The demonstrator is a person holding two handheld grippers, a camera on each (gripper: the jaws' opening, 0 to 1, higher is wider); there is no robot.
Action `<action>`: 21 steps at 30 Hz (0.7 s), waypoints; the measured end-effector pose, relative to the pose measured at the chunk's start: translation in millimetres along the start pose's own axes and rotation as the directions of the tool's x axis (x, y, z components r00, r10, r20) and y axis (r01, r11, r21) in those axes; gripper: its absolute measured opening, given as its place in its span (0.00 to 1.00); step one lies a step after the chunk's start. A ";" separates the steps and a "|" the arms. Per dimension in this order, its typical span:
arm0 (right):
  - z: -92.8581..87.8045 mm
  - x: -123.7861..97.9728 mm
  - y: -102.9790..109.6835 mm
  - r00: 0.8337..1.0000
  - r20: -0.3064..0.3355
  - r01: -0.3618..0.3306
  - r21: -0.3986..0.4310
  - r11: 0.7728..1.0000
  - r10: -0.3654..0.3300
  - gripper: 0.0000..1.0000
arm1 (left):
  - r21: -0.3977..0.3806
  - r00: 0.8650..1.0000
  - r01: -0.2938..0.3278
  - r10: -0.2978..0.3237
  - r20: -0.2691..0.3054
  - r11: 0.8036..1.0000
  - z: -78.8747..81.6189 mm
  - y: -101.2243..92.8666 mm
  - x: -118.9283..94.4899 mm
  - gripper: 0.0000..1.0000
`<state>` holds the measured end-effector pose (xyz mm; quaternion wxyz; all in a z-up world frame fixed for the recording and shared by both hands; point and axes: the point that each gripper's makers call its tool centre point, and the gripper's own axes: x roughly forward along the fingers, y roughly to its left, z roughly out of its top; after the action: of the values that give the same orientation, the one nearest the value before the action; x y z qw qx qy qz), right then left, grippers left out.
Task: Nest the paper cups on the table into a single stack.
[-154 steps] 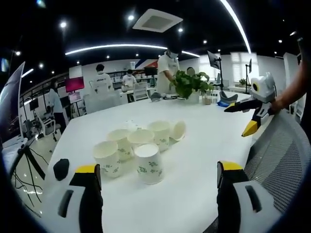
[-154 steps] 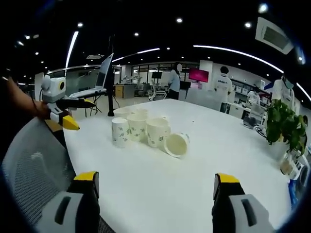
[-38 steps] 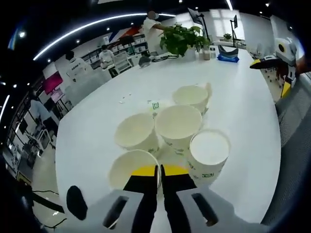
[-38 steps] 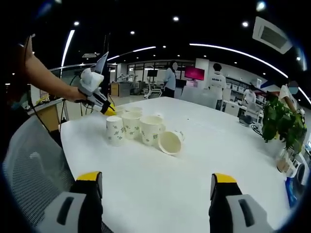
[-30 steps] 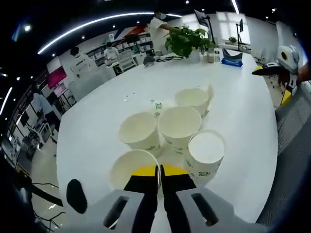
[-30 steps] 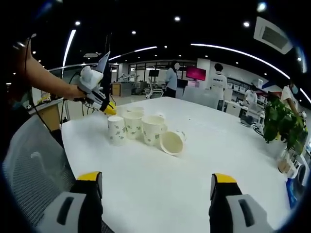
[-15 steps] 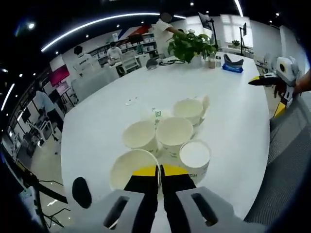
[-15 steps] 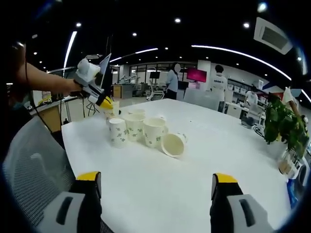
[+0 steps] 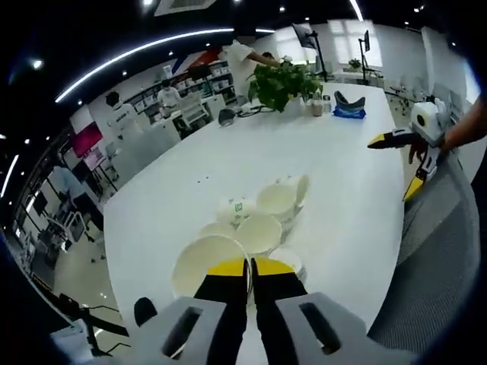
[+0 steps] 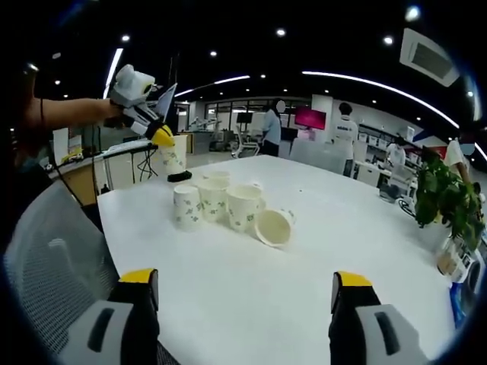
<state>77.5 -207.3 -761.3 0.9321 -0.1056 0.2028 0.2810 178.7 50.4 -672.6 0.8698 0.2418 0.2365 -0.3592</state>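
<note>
1. Pinching one rim wall, our left gripper (image 9: 249,268) has its fingers shut on a lifted paper cup (image 9: 207,266), held in the air above the cluster on the white tabletop (image 9: 358,198); in the right gripper view the same gripper (image 10: 161,137) carries that cup (image 10: 173,156) up beside the group.
2. We judge these cups very light and thin-walled: they crush under a hard squeeze and tip at a nudge, so a gentle pinch on the rim, one finger inside and one outside, seems the best hold.
3. Our right gripper (image 10: 242,304) hangs with its fingers spread wide, empty, well apart from the cups.
4. Three upright cups (image 10: 218,202) stand touching in a row, and a toppled cup (image 10: 273,226) lies on its side just beside them, mouth toward us. An upright, open-mouthed cup looks like the easiest target to drop ours into.
5. Around them, we see a potted plant (image 9: 280,80) and a blue object (image 9: 349,106) at the far end of the tabletop, and a mesh chair back (image 10: 46,258) near us. Nothing stands between the held cup and the cluster.
</note>
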 end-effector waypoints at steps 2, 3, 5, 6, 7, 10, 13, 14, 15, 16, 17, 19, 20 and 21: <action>-0.4 0.1 -0.2 1.000 0.000 0.000 0.000 1.000 0.000 0.96 | 0.019 1.000 0.022 -0.023 0.022 1.000 14.7 -9.1 -5.5 0.00; -0.5 0.1 -0.2 1.000 0.000 -0.001 0.000 1.000 0.001 0.96 | 0.034 0.999 0.035 -0.036 0.032 0.999 22.3 -14.0 -7.2 0.00; -0.8 0.3 0.0 1.000 -0.002 -0.003 -0.002 1.000 0.003 0.96 | 0.052 0.998 0.053 -0.055 0.040 0.997 32.0 -22.2 -9.0 0.00; -1.1 0.4 0.2 1.000 -0.003 -0.004 -0.004 1.000 0.004 0.96 | 0.064 0.997 0.062 -0.065 0.045 0.996 36.3 -26.5 -9.4 0.00; -1.4 0.5 0.3 1.000 -0.004 -0.005 -0.005 1.000 0.005 0.96 | 0.074 0.996 0.070 -0.074 0.048 0.995 40.0 -30.7 -10.0 0.00; -1.5 0.3 0.3 1.000 -0.004 -0.004 -0.004 1.000 0.004 0.96 | 0.104 0.992 0.109 -0.115 0.059 0.989 52.4 -48.5 -10.6 0.00; -1.8 0.3 -0.5 1.000 -0.004 -0.002 -0.001 1.000 0.002 0.96 | 0.133 0.988 0.124 -0.135 0.075 0.983 60.1 -60.2 -6.9 0.00; -1.9 0.4 -0.8 1.000 -0.004 -0.002 -0.002 1.000 0.002 0.96 | 0.138 0.987 0.132 -0.144 0.078 0.982 61.0 -63.6 -5.2 0.00; -2.0 0.5 -1.0 1.000 -0.004 -0.001 -0.002 1.000 0.001 0.96 | 0.134 0.986 0.142 -0.153 0.071 0.981 60.9 -67.3 -2.6 0.00; -2.1 0.5 -1.3 1.000 -0.004 0.000 -0.002 1.000 0.000 0.96 | 0.135 0.985 0.147 -0.157 0.067 0.980 60.4 -69.4 -0.9 0.00; -2.3 0.4 -2.0 1.000 -0.004 0.002 -0.003 1.000 -0.003 0.96 | 0.142 0.984 0.154 -0.164 0.063 0.978 59.7 -73.0 1.6 0.00; -2.2 0.2 -2.7 1.000 -0.003 0.006 -0.001 1.000 -0.006 0.96 | 0.148 0.983 0.162 -0.172 0.059 0.976 59.4 -77.8 3.8 0.00; -1.5 -0.1 -2.9 1.000 -0.002 0.009 -0.001 1.000 -0.009 0.96 | 0.151 0.983 0.165 -0.176 0.059 0.975 59.9 -80.3 4.6 0.00; -1.3 -0.3 -3.3 1.000 -0.001 0.012 -0.001 1.000 -0.012 0.96 | 0.150 0.981 0.171 -0.182 0.062 0.974 60.5 -82.9 5.9 0.00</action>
<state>78.8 -210.5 -762.0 0.9335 -0.1073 0.2028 0.2754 135.5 -40.2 -650.1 0.8229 0.2682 0.1974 -0.4603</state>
